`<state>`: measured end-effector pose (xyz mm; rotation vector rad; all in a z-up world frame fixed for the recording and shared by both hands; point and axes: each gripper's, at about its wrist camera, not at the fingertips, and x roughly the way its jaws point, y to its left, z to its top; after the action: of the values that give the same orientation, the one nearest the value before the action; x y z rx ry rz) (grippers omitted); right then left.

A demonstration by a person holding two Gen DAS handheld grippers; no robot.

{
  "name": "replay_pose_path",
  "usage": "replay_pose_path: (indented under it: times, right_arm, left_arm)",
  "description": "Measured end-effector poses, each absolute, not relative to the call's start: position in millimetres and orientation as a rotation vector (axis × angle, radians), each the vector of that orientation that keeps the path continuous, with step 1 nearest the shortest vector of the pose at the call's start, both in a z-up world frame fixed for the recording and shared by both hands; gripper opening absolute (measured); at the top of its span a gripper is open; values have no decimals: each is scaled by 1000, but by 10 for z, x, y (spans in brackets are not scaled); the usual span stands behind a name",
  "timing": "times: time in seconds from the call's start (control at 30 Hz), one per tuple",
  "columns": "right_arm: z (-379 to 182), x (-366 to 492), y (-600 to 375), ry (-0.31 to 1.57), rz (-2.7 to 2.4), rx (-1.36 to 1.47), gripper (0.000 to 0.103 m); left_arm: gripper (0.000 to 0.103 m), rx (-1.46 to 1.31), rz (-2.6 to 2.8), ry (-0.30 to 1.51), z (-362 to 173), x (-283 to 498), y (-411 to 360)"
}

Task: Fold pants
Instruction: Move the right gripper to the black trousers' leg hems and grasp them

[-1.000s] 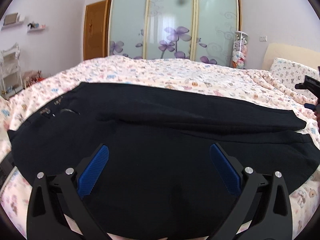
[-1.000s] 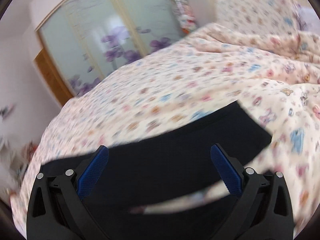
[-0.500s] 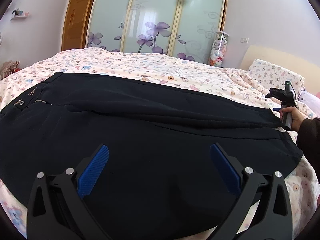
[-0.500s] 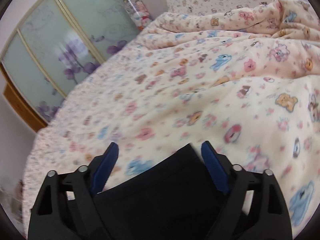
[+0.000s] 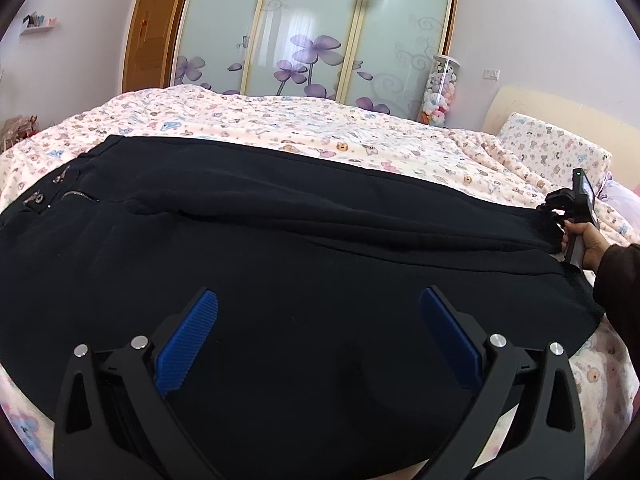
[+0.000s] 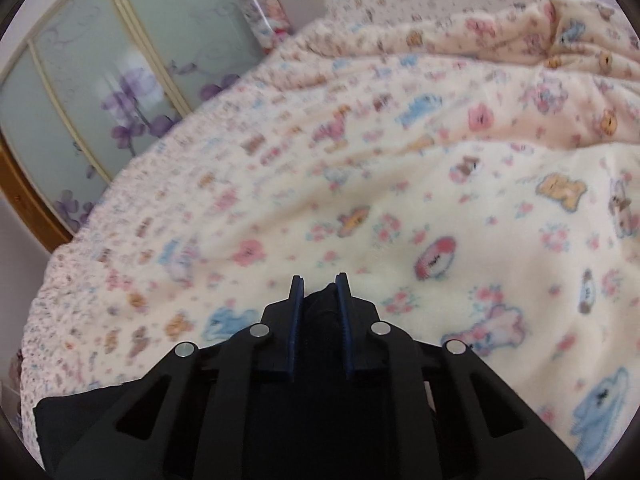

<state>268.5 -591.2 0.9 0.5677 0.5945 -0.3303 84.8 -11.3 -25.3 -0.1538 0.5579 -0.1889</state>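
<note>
Black pants (image 5: 280, 240) lie spread across the bed, with the waist and zipper (image 5: 76, 194) at the left and the leg ends at the right. My left gripper (image 5: 318, 292) hovers open over the near leg, and nothing is between its blue pads. In the right wrist view, my right gripper (image 6: 319, 285) has its jaws closing on a bunch of black cloth (image 6: 322, 312) at the end of the far leg, and the pads press on it. The left wrist view shows that gripper (image 5: 558, 216) at the far right, held by a hand (image 5: 586, 238).
A cream blanket (image 5: 320, 120) with a cartoon print covers the bed. A pillow (image 5: 552, 148) and a headboard are at the right. Beyond the bed stand sliding wardrobe doors (image 5: 312, 32) and a clear tube of plush toys (image 5: 438, 92).
My right gripper has come down onto the end of the far leg, and its jaws have gone from wide open to nearly together on the cloth. My left gripper stays open and has turned slightly.
</note>
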Motion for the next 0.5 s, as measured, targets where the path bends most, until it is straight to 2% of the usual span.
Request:
replay_pose_path:
  times: [0.27, 0.5]
  right_arm:
    - [461, 1956, -5615, 430, -129, 586, 15]
    - [307, 901, -5364, 408, -62, 683, 15]
  left_arm:
    - [101, -188, -201, 549, -254, 833, -46]
    - [101, -208, -199, 545, -249, 817, -12]
